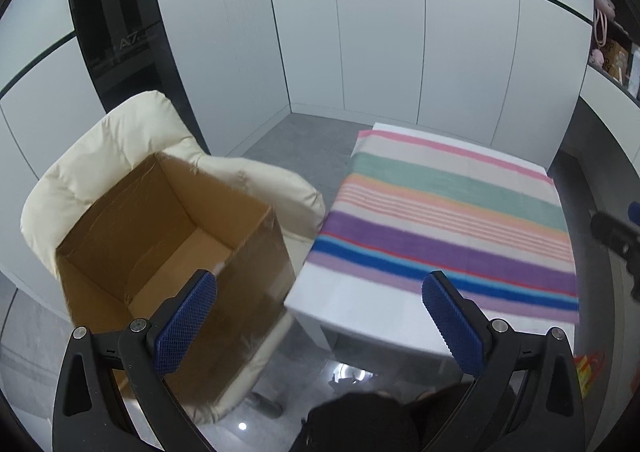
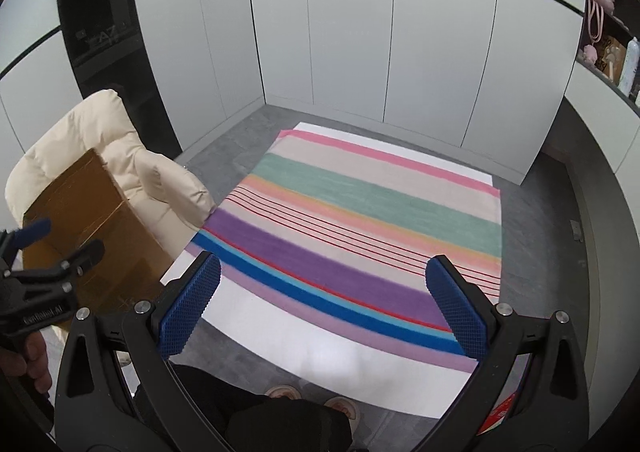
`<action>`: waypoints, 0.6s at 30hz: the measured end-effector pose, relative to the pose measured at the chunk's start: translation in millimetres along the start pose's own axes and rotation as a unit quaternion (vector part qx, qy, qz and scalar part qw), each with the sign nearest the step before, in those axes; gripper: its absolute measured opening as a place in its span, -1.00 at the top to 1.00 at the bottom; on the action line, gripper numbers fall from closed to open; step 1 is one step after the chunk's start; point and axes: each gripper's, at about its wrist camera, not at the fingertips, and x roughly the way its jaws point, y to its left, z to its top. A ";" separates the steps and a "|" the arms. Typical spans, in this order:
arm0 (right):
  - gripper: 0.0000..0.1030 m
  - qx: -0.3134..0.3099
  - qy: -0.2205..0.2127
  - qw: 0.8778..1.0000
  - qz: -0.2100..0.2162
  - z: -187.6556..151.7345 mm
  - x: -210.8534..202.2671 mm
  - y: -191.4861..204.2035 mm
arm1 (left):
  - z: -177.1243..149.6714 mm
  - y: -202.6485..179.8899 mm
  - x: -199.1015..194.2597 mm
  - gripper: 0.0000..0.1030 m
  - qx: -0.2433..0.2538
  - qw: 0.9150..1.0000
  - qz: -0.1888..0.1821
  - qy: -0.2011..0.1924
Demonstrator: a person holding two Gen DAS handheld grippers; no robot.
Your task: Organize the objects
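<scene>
Both tools are released and carry nothing: your left gripper (image 1: pixel 320 316) hangs with its jaws wide apart over the gap between the box (image 1: pixel 160 236) and the table (image 1: pixel 360 316), and your right gripper (image 2: pixel 326 304) stands just as wide over the striped cloth (image 2: pixel 360 220).

The box sits open-topped on the cream chair (image 1: pixel 100 156), just beside the table's left edge. As far as these views show, its floor is bare. The cloth lies flat and nothing rests on it. So no loose object to sort is in view on the table; only something red and yellow (image 1: pixel 586 368) peeks out low at the table's right corner, too cut off to name.

My read is that you are between picks, or finished. If more remains, turn a wrist toward that corner and find the item before you commit. Keep the jaws wide until the pads (image 1: pixel 186 322) flank it. When you carry to the box, come in from above, clear of the near wall, since the box rests on soft padding and a nudge could tip it.
</scene>
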 end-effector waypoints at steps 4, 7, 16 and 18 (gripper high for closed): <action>-1.00 0.008 0.006 1.000 -0.004 -14.5 -15.4 -8.4 | -14.1 0.0 -16.4 -1.00 -0.002 1.000 -0.002 -0.003; -1.00 0.000 0.014 1.000 -0.002 -28.6 -25.1 -10.9 | -21.3 1.1 -24.1 -1.00 -0.007 1.000 -0.008 -0.002; -1.00 0.000 0.011 1.000 -0.014 -46.9 -47.6 -19.3 | -33.7 16.0 -29.8 -1.00 -0.030 0.999 -0.018 0.011; -1.00 0.004 0.013 1.000 -0.014 -47.6 -47.4 -22.2 | -32.8 15.8 -28.6 -1.00 -0.027 0.999 -0.017 0.011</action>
